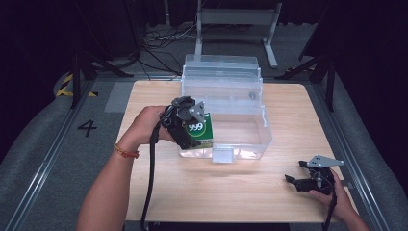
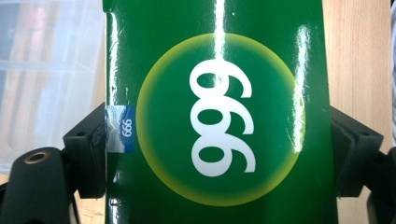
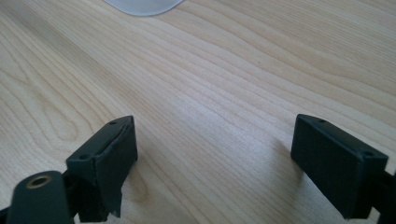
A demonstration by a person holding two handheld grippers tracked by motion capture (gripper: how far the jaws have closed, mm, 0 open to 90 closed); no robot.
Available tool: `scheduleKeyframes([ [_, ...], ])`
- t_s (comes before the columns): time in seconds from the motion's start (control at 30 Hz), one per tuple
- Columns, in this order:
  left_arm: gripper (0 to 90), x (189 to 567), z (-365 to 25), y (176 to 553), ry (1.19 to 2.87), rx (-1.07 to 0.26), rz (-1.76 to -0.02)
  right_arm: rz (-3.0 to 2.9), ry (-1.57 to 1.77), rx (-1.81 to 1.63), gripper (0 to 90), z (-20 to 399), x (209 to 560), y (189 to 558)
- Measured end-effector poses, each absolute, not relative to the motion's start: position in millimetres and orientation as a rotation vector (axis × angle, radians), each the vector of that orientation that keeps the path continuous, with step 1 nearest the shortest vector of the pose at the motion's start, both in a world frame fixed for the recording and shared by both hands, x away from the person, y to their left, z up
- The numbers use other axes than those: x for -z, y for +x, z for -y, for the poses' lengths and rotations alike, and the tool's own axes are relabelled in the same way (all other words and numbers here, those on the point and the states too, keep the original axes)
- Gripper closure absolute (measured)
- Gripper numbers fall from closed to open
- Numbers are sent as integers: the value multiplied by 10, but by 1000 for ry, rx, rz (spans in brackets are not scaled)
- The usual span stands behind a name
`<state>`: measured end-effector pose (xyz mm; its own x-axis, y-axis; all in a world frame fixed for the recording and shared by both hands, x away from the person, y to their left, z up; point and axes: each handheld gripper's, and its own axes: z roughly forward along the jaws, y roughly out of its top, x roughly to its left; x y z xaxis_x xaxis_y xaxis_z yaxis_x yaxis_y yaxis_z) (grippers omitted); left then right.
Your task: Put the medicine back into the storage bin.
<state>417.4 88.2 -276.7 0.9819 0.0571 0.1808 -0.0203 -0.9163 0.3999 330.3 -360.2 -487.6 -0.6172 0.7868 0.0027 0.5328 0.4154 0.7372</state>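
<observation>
A green box point(image 2: 217, 116) is pinched between the left gripper's point(image 1: 185, 122) fingers point(image 2: 86, 154); the right gripper's point(image 1: 300, 180) fingers point(image 3: 109, 161) are spread above the bare desk point(image 3: 210, 93).

The left tool point(image 2: 217, 135) clamps a green box point(image 2: 217, 60) marked 999 at three and nine o'clock, counter point(image 2: 357, 56) at two o'clock.

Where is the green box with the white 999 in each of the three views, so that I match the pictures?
High view: the green box is left of centre, at the front left corner of the clear bin, clamped in the left gripper.
Left gripper view: the box stands at the centre, between both jaws.
Right gripper view: not in it.
Shared landmark: the wooden table.
</observation>
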Motion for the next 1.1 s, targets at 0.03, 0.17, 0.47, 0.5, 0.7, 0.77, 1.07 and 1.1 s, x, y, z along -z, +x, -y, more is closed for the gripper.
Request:
scheduleKeyframes([
  [0.03, 164, 2758, -879, 4210, 2719, -273, -15, -2332, 1135, -1026, 148, 3602, 4877, 3303],
  [0.17, 164, 2744, -870, 4332, 2732, -288, 13, -2332, 1136, -1025, 148, 3603, 4877, 3302],
  [0.47, 163, 2754, -862, 4600, 2727, -259, 47, -2334, 1135, -1026, 147, 3604, 4876, 3303],
  [0.5, 163, 2770, -863, 4626, 2725, -258, 47, -2334, 1135, -1026, 147, 3604, 4876, 3303],
  [0.7, 162, 2900, -840, 4763, 2725, -237, 33, -2334, 1135, -1026, 147, 3605, 4876, 3303],
  [0.77, 163, 2943, -835, 4784, 2724, -213, 42, -2334, 1134, -1026, 147, 3606, 4876, 3303],
  [1.07, 162, 3150, -827, 4818, 2740, -182, 57, -2334, 1135, -1026, 148, 3605, 4876, 3303],
  [1.1, 162, 3171, -827, 4832, 2744, -192, 57, -2334, 1134, -1026, 148, 3606, 4877, 3303],
])
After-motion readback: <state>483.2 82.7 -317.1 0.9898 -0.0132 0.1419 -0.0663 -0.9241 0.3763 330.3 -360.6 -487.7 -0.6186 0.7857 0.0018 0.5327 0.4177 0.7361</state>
